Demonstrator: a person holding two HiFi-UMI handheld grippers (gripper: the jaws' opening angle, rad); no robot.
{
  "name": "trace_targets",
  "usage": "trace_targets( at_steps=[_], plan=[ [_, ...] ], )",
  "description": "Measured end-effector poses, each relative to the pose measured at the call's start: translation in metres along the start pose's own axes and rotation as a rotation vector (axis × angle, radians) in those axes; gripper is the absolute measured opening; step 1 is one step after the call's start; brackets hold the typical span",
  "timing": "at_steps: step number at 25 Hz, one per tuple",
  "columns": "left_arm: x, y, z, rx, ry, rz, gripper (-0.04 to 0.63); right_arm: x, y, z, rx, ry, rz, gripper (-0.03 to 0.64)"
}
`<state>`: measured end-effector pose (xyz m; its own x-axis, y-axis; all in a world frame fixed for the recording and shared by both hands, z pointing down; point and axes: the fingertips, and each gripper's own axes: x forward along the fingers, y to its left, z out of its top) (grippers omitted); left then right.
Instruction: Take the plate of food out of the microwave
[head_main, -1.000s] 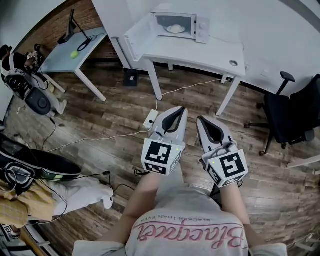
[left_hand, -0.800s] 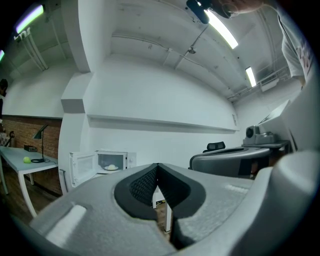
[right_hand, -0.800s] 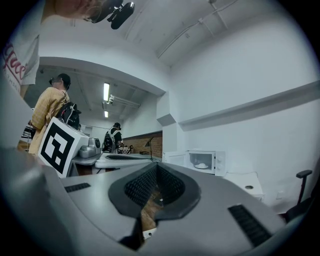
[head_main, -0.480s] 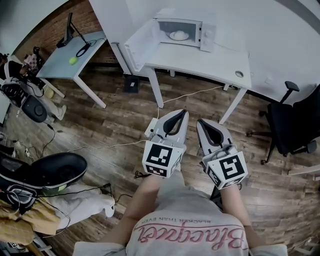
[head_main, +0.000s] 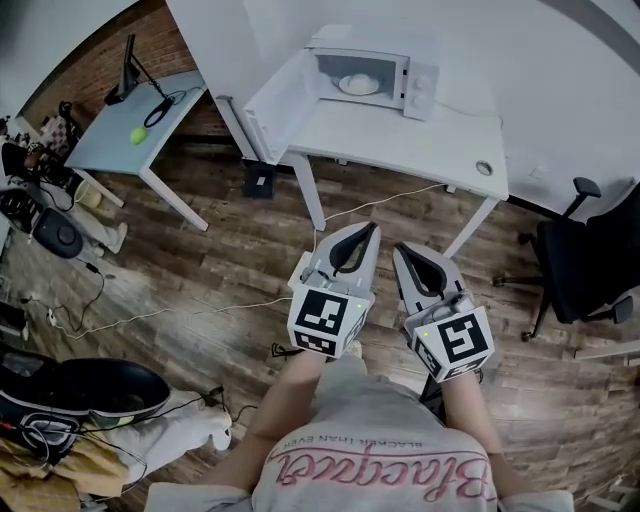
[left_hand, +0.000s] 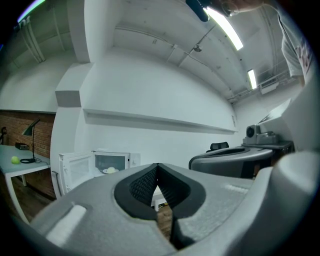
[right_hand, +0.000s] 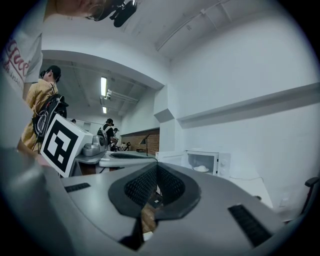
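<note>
Open microwave (head_main: 398, 68) atop the white table (head_main: 400, 140)

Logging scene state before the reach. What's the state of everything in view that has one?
microwave door: open, swung out to the left
plate of food: inside the microwave, untouched
left gripper: shut, empty, over the floor short of the microwave
right gripper: shut, empty, beside the left one
office chair: unoccupied
green ball: resting on the side table

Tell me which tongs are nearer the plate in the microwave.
Left, narrowly. In the head view the left tongs are almost straight below the plate; the right tongs sit lower and further right. Both are far off.
</note>
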<state>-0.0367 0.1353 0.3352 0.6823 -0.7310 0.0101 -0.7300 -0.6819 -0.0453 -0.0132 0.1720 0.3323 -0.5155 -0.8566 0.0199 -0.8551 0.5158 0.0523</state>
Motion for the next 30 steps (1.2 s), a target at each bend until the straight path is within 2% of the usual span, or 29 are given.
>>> trace_targets(
  at_steps=[14,30],
  plan=[
    [0.047,0.065,0.000,0.000,-0.004,-0.027,0.003,0.082,-0.026,0.002,-0.007,0.010,-0.022,0.011],
    [0.057,0.089,-0.010,-0.015,0.000,-0.038,0.003,0.103,-0.029,-0.010,0.009,0.028,-0.043,0.011]
  ],
)
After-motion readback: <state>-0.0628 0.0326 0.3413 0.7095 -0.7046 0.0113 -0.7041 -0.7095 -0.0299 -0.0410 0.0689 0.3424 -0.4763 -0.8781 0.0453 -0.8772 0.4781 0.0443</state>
